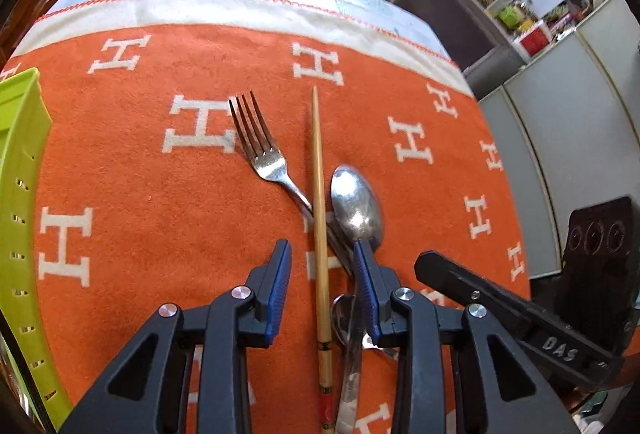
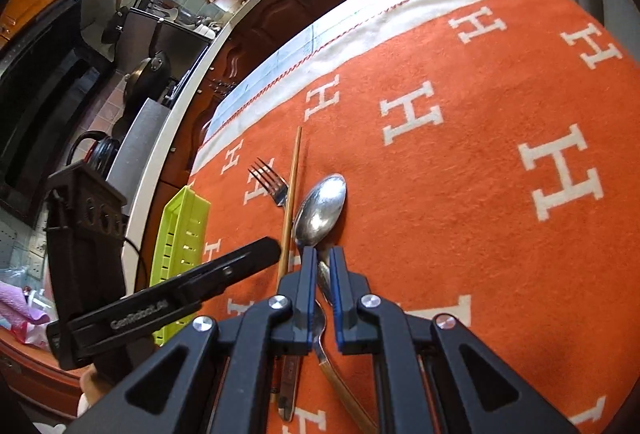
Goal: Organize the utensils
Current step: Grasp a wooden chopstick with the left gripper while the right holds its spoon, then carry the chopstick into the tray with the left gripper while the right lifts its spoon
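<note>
**Mia:** If both tongs pull up at once, will the pile get messy?

**Ben:** It could. All the things lie crossed on the orange blanket (image 1: 160, 214). The chopstick (image 1: 318, 174) sits on top of the fork (image 1: 260, 142) handle, and the big spoon (image 1: 354, 198) is just beside it.

**Mia:** What are the tongs doing?

**Ben:** The left gripper (image 1: 320, 250) is partly open, with the chopstick between its fingers but not pinched. The right gripper (image 2: 324, 252) is squeezed almost shut around the thin neck of the big spoon.

**Mia:** So what could go wrong?

**Ben:** I think the chopstick could roll away if one finger bumps it first, because it is thin and round. The big spoon might tip or slip, since its heavy end hangs past the pinch. Another spoon (image 1: 342, 314) lies under there too (I can't tell if they touch), so it might get dragged along.

**Mia:** And the tongs?

**Ben:** They are very near each other. They might knock together.

**Mia:** Where do things go?

**Ben:** Probably the green tray (image 1: 20, 194), off at the blanket's edge.
</note>
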